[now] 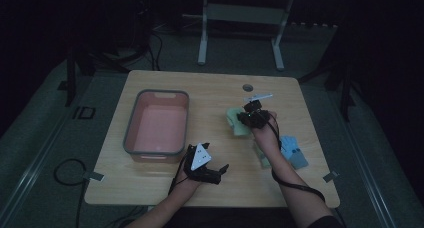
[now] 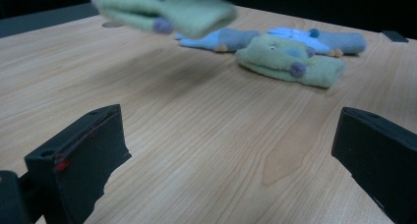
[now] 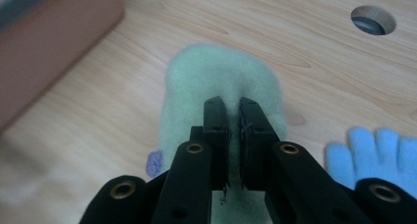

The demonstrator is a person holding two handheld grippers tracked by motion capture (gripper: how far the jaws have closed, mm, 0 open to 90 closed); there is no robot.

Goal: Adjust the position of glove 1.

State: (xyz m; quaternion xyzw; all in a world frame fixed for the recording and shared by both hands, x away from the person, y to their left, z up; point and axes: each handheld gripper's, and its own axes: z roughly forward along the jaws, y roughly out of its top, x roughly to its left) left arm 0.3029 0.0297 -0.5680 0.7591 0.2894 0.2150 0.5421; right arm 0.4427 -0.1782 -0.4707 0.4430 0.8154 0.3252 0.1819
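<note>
Right gripper [image 3: 235,111]: its two black jaws are pressed together on a fold of the pale green glove, with the fabric bunched up around the tips; in the high view it sits over the right half of the table, the person's right hand behind it.
Held green glove [image 3: 221,86]: pinched in the right gripper, hanging below it and clear of the wood in the left gripper view, where it shows blurred at the top edge with a small purple dot on it; in the high view it lies to the right of the pink bin, well apart from it.
Left gripper [image 1: 207,170]: held low near the front edge of the table, just right of the bin's near corner; its jaws stand wide apart with only bare tabletop between them.
Second green glove [image 2: 287,59]: lying flat on the table, with a purple dot on it, just in front of the blue glove and touching it.
Blue glove [image 2: 300,37]: flat on the table at the right side, its light blue fingers showing beside the right gripper in that gripper's view.
Pink bin [image 1: 156,125]: grey-rimmed, on the left half of the table.
Table [image 1: 210,88]: light wood, with a round cable hole [image 3: 373,20] near the far edge.
</note>
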